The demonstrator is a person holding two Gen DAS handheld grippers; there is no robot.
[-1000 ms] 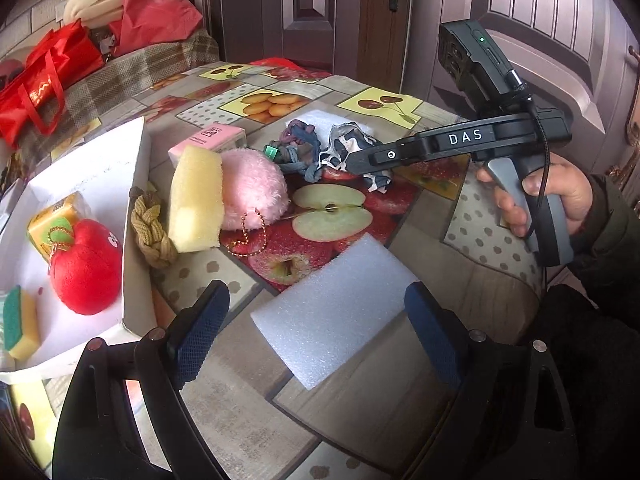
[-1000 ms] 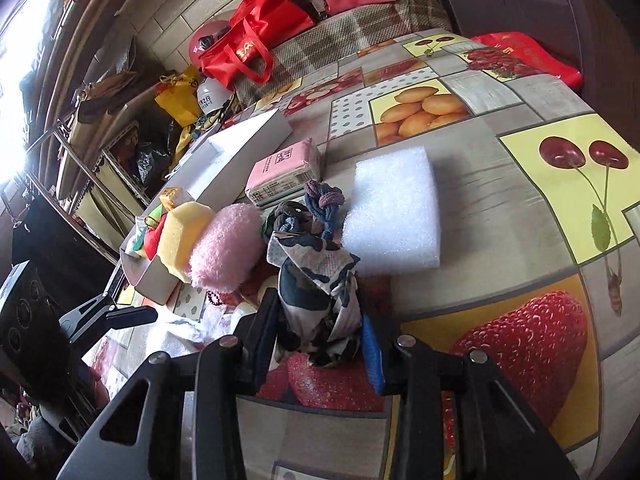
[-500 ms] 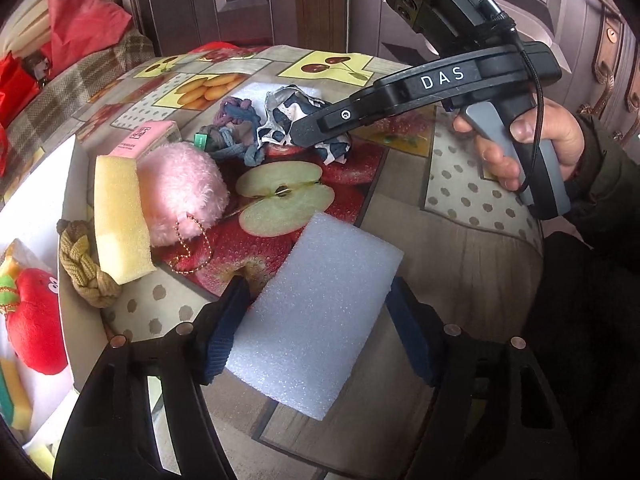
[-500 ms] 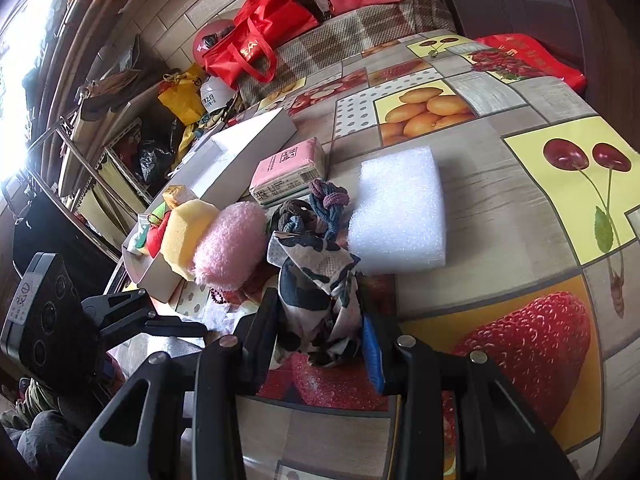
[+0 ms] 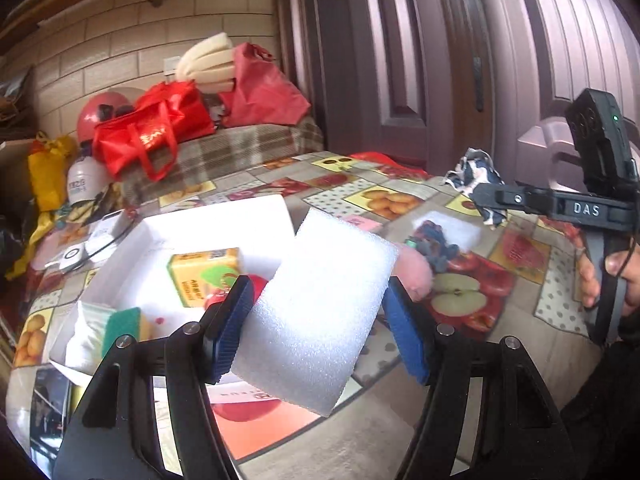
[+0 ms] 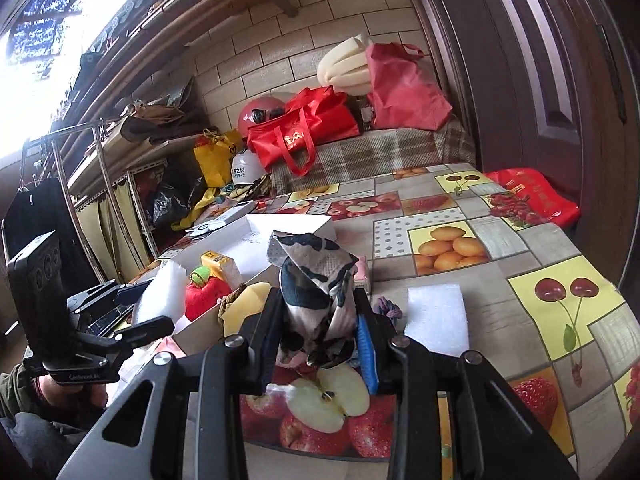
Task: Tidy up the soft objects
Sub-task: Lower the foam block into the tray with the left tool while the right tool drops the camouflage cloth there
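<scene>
My left gripper (image 5: 316, 332) is shut on a white foam block (image 5: 320, 304), held tilted in the air in front of the white box (image 5: 224, 216). The box holds a red plush apple (image 6: 204, 292), a yellow-green carton (image 5: 204, 276) and a green sponge (image 5: 120, 328). My right gripper (image 6: 320, 340) is shut on a black-and-white patterned cloth (image 6: 316, 288), lifted above the fruit-print table (image 6: 520, 240). The left wrist view shows that cloth (image 5: 476, 184) hanging from the right gripper at the right. A second white foam piece (image 6: 436, 320) lies flat on the table.
A yellow sponge (image 6: 244, 308) and a rope knot (image 6: 228, 304) sit against the box's wall. A pink pompom (image 5: 412, 276), purple hair ties (image 6: 388, 308) and a pink packet (image 6: 362, 272) lie mid-table. Red bags (image 6: 304, 132) are piled on a checked bench behind. A door stands on the right.
My left gripper closed on the foam block, lifted it off the table and swung left toward the box. My right gripper raised the patterned cloth off the table.
</scene>
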